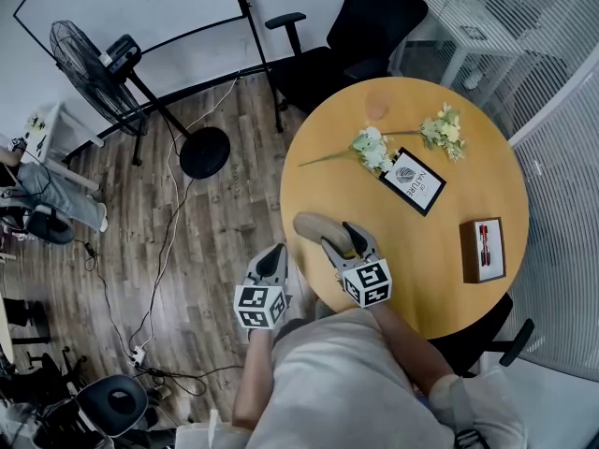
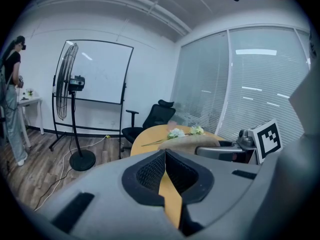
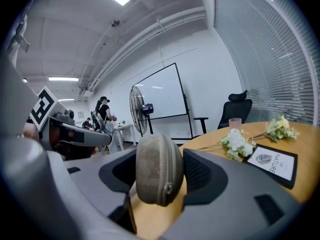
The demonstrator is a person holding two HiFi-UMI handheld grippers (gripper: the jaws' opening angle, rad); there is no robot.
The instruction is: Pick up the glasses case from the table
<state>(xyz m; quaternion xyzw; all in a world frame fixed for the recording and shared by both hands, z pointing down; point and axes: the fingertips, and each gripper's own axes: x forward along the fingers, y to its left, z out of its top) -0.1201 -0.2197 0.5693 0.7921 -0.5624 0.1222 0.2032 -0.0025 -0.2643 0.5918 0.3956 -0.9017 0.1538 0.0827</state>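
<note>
Right claw (image 1: 342, 239): jaws wide, clamped on case (image 3: 157, 169) at the table's (image 1: 426, 279) near edge; I can't tell whether it clears the wood. Only its own view shows me the zip (image 3: 171, 176); only the head view shows the box (image 1: 484, 249). Left claw (image 2: 165, 170): pads together, empty, beside the table over floor (image 1: 187, 251).

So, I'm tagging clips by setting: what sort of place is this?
Probably an office meeting room: a whiteboard, a black office chair, and a round table beside window blinds.
</note>
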